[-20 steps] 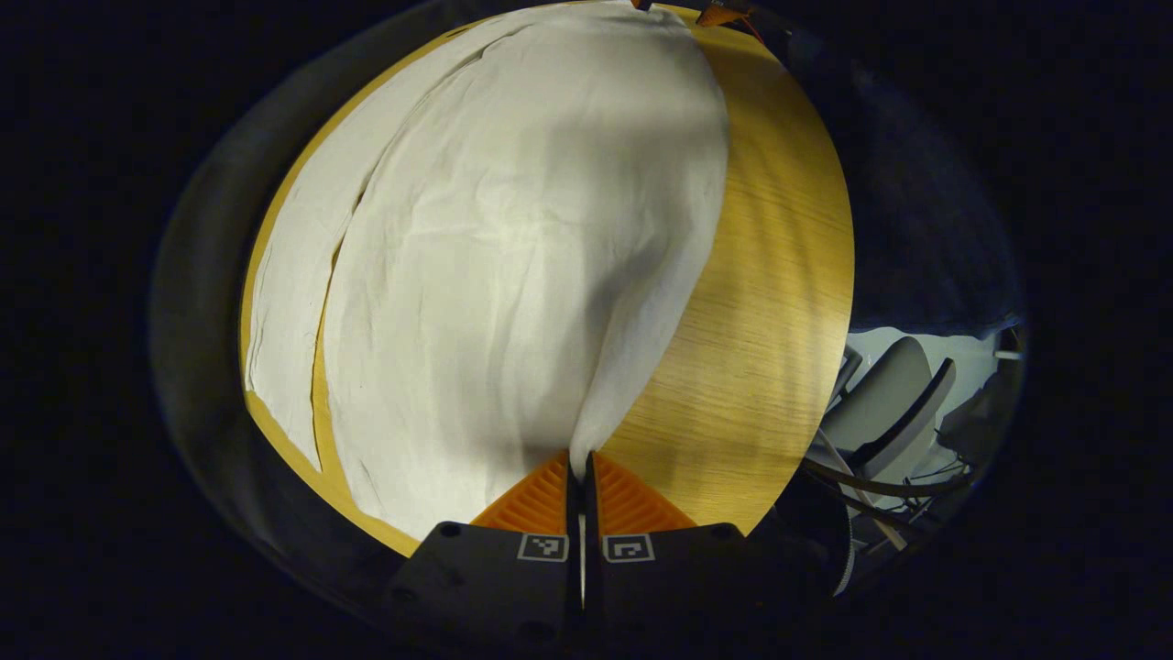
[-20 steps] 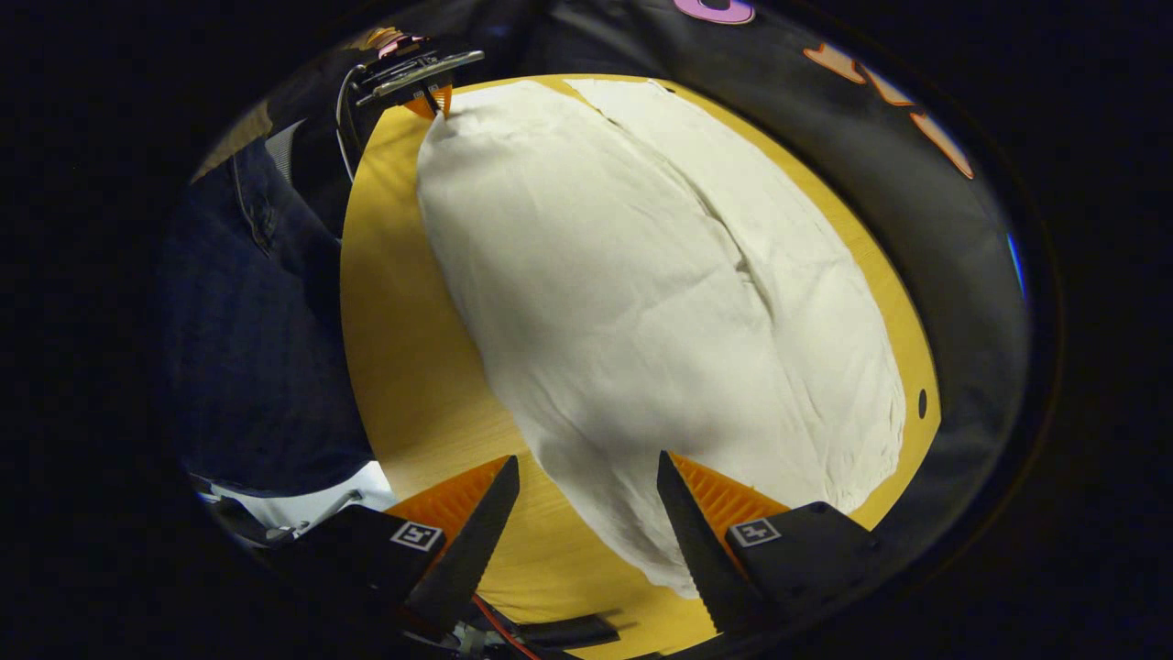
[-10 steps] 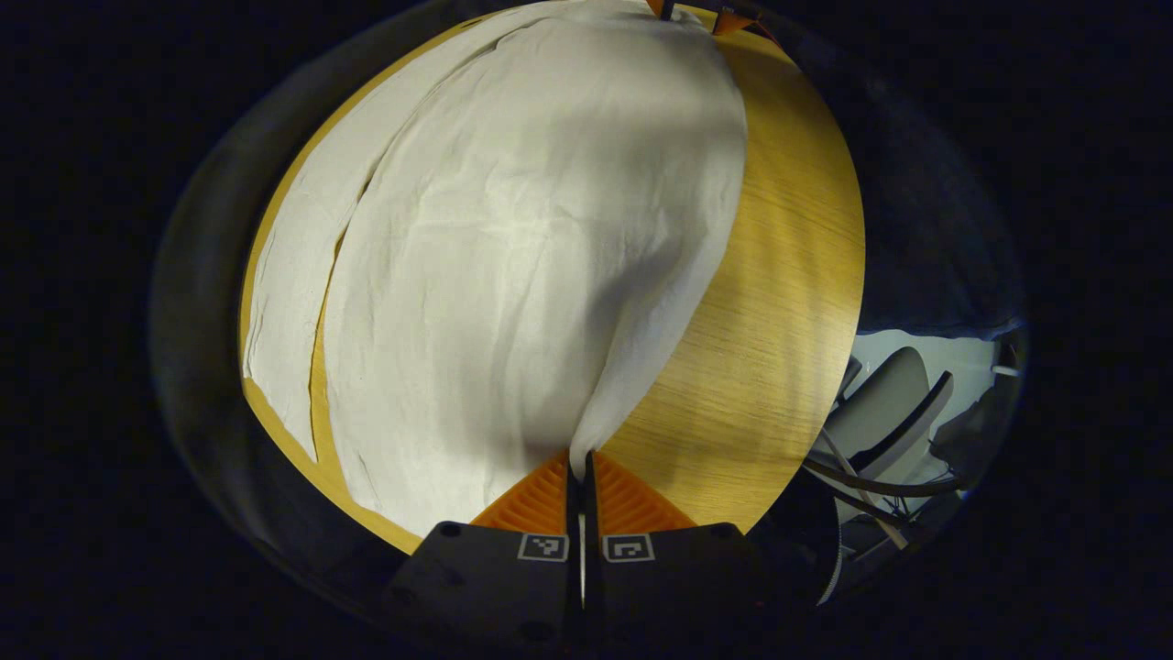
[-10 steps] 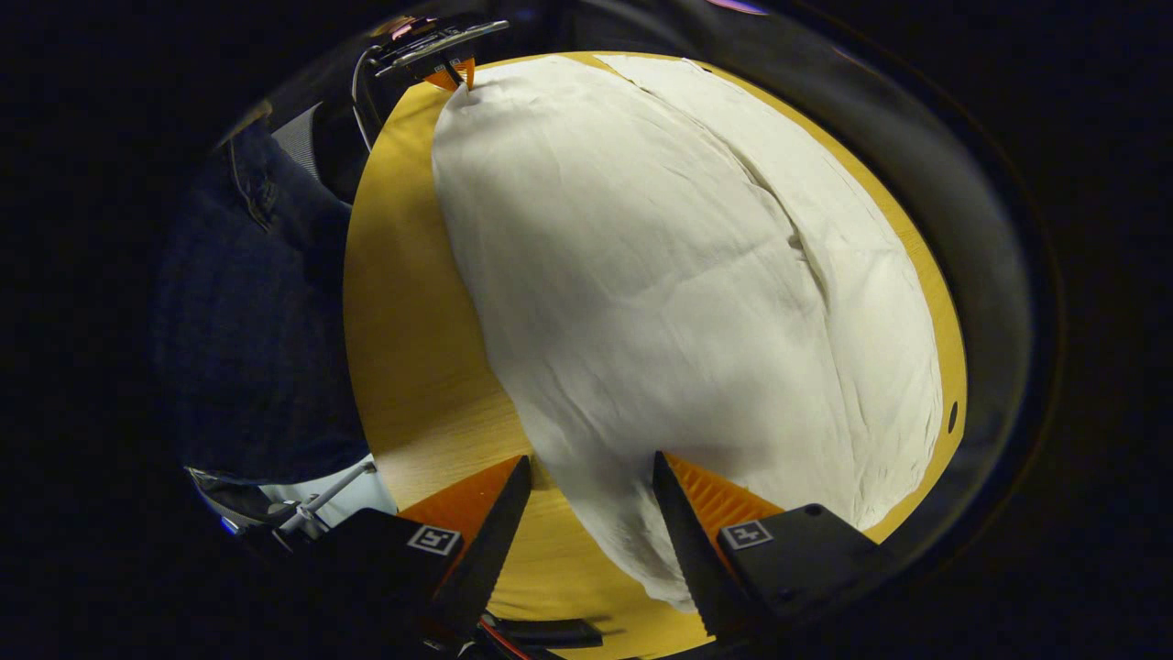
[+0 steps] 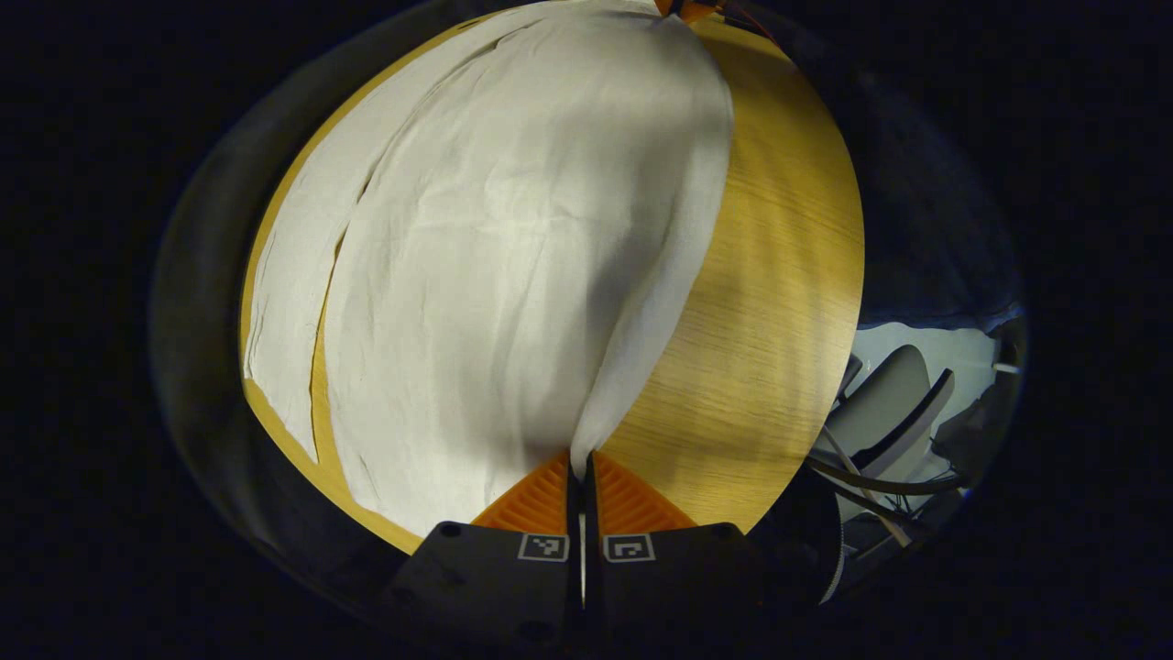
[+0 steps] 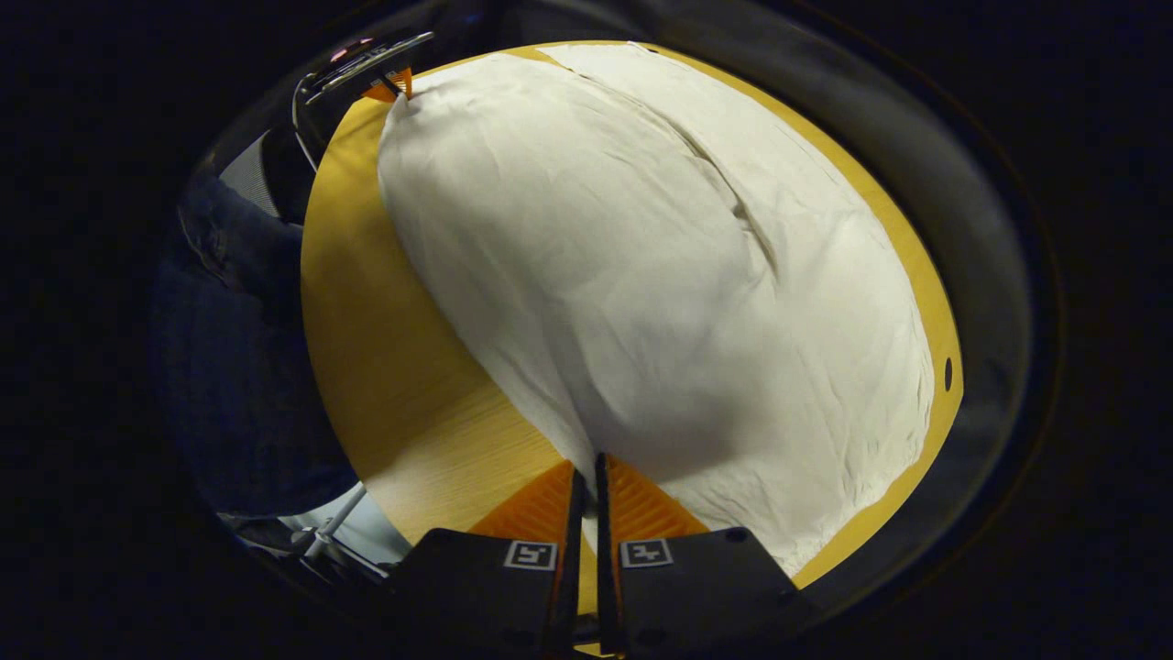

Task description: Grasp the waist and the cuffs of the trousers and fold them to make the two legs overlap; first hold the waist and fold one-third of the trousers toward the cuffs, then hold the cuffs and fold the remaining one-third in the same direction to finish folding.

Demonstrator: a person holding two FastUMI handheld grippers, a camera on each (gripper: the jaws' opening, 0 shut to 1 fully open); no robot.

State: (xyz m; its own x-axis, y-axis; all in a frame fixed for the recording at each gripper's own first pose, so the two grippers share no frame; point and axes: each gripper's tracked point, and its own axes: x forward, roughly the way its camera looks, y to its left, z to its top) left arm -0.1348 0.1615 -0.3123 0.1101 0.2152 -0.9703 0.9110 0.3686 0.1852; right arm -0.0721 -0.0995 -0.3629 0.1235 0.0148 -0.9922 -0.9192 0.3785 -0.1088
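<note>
White trousers (image 5: 476,275) lie spread over the wooden tabletop (image 5: 779,302), filling the centre of both views. My left hand-held gripper (image 5: 580,467), at the bottom of the left gripper view, is pressed together on a corner of the cloth. My right hand-held gripper (image 6: 586,477), at the bottom of the right gripper view, pinches the trousers' near edge too.

Trousers (image 5: 476,275): I see off-white — plain, unpatterned.
Table (image 5: 779,302): I see yellow-tan — fine wood grain.
</note>
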